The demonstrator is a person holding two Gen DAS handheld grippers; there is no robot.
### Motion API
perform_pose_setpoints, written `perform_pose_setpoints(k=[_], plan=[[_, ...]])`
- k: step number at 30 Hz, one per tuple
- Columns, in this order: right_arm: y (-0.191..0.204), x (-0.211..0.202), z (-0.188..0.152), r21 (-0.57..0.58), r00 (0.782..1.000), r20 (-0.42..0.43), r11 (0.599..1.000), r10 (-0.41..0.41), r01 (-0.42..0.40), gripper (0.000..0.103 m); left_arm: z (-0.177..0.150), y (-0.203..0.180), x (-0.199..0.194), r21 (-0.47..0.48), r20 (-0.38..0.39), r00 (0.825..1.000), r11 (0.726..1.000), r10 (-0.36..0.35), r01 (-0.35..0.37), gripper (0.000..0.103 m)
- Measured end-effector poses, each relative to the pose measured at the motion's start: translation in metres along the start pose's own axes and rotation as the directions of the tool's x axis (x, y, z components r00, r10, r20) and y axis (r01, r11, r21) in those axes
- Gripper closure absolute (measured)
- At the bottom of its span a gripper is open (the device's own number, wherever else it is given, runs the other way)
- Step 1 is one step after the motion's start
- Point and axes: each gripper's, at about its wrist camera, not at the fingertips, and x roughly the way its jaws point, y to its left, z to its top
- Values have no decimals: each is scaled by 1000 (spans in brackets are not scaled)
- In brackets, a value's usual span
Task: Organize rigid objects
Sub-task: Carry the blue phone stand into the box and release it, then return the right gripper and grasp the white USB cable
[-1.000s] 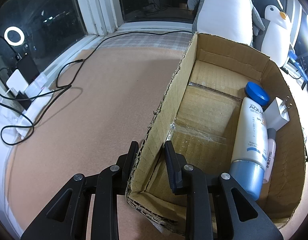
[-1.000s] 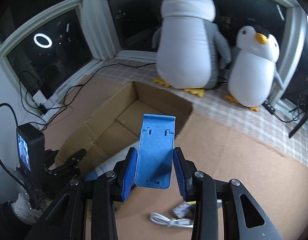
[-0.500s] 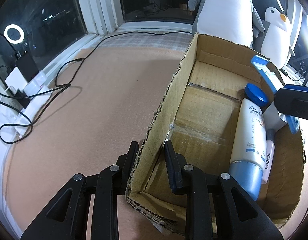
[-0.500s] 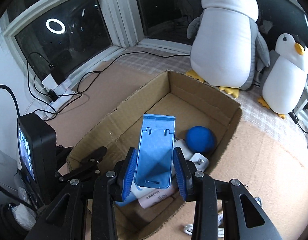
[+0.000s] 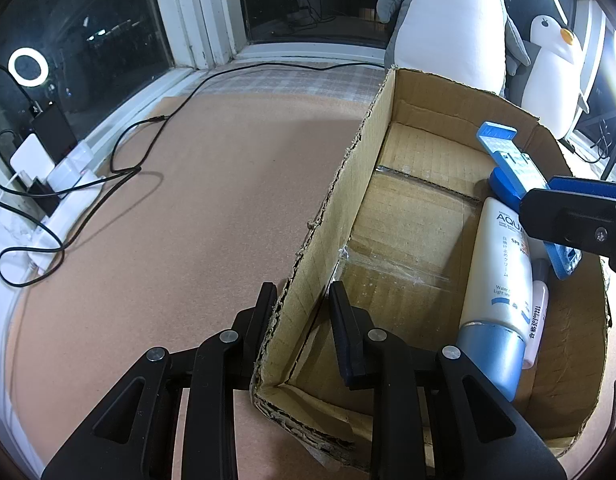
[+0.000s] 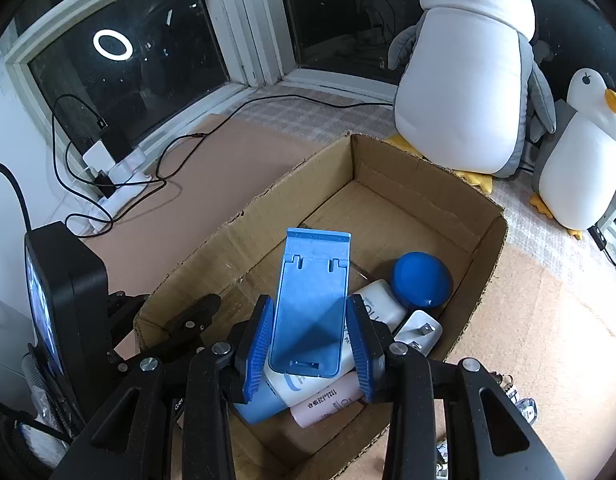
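A cardboard box [image 5: 343, 200] [image 6: 423, 168] sits on the tan mat. My left gripper [image 5: 302, 300] is shut on the box's left wall near its front corner. My right gripper [image 6: 309, 336] is shut on a blue phone stand [image 6: 311, 300] [image 5: 515, 172] and holds it above the box's inside, over the things lying there. In the box lie a white and blue sunscreen tube [image 5: 495, 288] [image 6: 375, 300] with a blue cap [image 6: 421, 278], a small pink tube [image 5: 537, 312] [image 6: 327, 398] and a white plug adapter [image 6: 419, 330].
Two plush penguins [image 6: 467, 72] [image 6: 583, 164] stand behind the box by the window. A power strip with black cables [image 5: 60, 204] [image 6: 116, 184] lies at the left along the sill. A white cable and small items [image 6: 515, 400] lie right of the box.
My right gripper has carried the blue phone stand from beside the box to over its inside, and lower. My left gripper has stayed shut on the box wall.
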Motion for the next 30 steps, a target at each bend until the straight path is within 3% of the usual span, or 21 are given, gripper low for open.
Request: perform_pose_setpoints(k=[11, 18, 30], plan=[[0, 1, 0, -1, 1000, 1, 1000, -6, 6, 67, 0, 1, 0, 0, 0, 1000, 1000, -1, 1, 78], [-1, -5, 0, 2, 1000, 17, 1000, -22, 22, 44, 0, 1, 0, 0, 0, 1000, 1000, -1, 1, 78], [-12, -26, -7, 26, 999, 33, 999, -33, 33, 43, 0, 1, 0, 2, -1, 1000, 1000, 0, 0, 78]])
